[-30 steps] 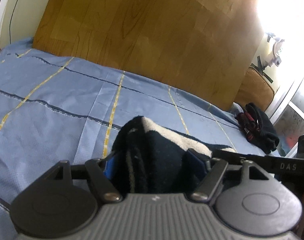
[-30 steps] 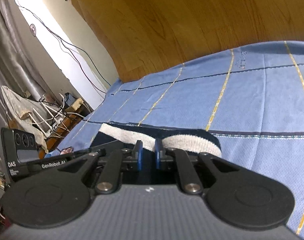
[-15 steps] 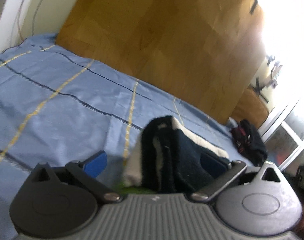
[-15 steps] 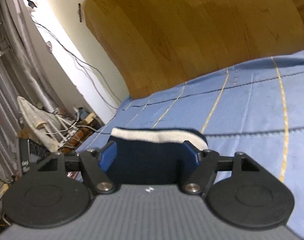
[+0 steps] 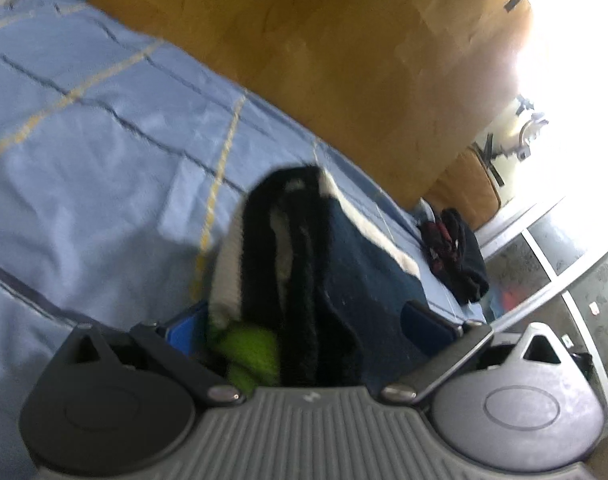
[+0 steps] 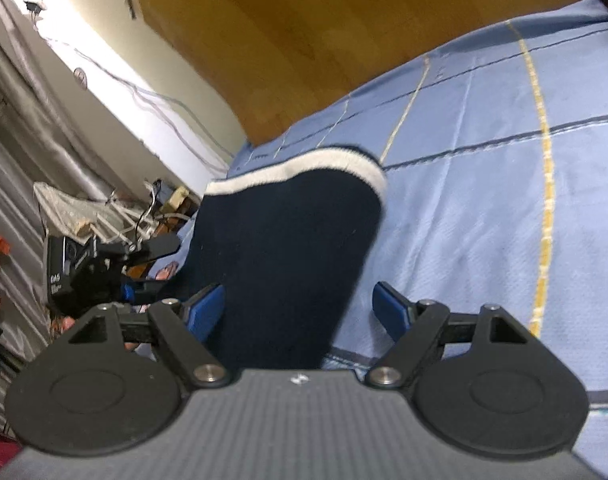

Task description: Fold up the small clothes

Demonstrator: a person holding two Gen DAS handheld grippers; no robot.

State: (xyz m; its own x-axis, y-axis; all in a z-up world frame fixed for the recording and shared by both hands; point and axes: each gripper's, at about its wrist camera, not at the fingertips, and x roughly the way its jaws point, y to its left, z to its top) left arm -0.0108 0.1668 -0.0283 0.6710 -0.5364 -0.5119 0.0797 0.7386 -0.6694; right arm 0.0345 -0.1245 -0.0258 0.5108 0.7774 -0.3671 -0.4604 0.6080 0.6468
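A folded dark navy garment with a white band lies on the blue bedsheet; a bit of green fabric shows at its near end. My left gripper is open, its blue pads either side of the garment's end. In the right wrist view the same garment lies between the spread fingers of my right gripper, which is open. The left gripper shows at that view's left edge.
A wooden headboard stands behind the bed. A black and red bundle of clothes lies at the bed's far right corner. Cables and clutter sit off the bed's left side beside the wall.
Both grippers have opened and let go of the garment, which now rests folded on the sheet. Both have swung outward and lifted slightly.
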